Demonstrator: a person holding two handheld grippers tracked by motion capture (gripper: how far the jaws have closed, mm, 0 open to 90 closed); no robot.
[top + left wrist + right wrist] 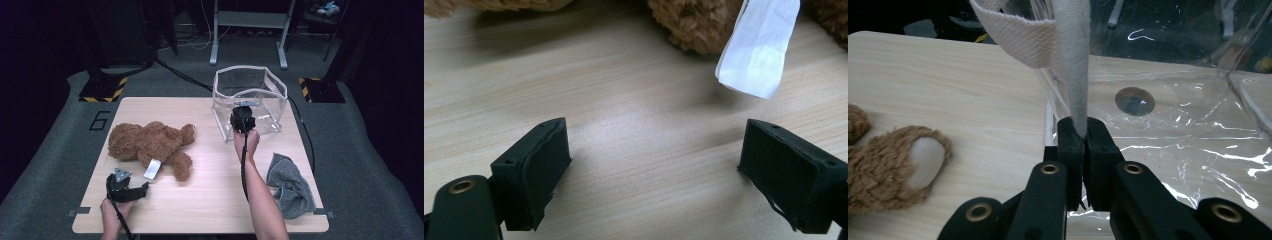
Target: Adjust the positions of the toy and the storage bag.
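A brown teddy bear [147, 145] lies on its side on the left half of the wooden table [205, 200], with a white tag [152, 169] by its leg. My left gripper [145, 189] rests near the front edge, just in front of the bear; its jaws stand open and nothing lies between them, and the white tag [759, 47] hangs just ahead. A clear plastic bag [250, 102] with white trim stands at the back right. My right gripper [1083, 135] is shut on the bag's white strap [1073, 75] at its near wall. The bear's paw [898, 170] shows at lower left.
A grey cloth [290, 185] lies crumpled near the front right corner of the table. Black cables cross the grey floor behind the table, and a metal stand's legs [250, 30] are farther back. A round hole [1135, 101] in the table shows through the bag's bottom.
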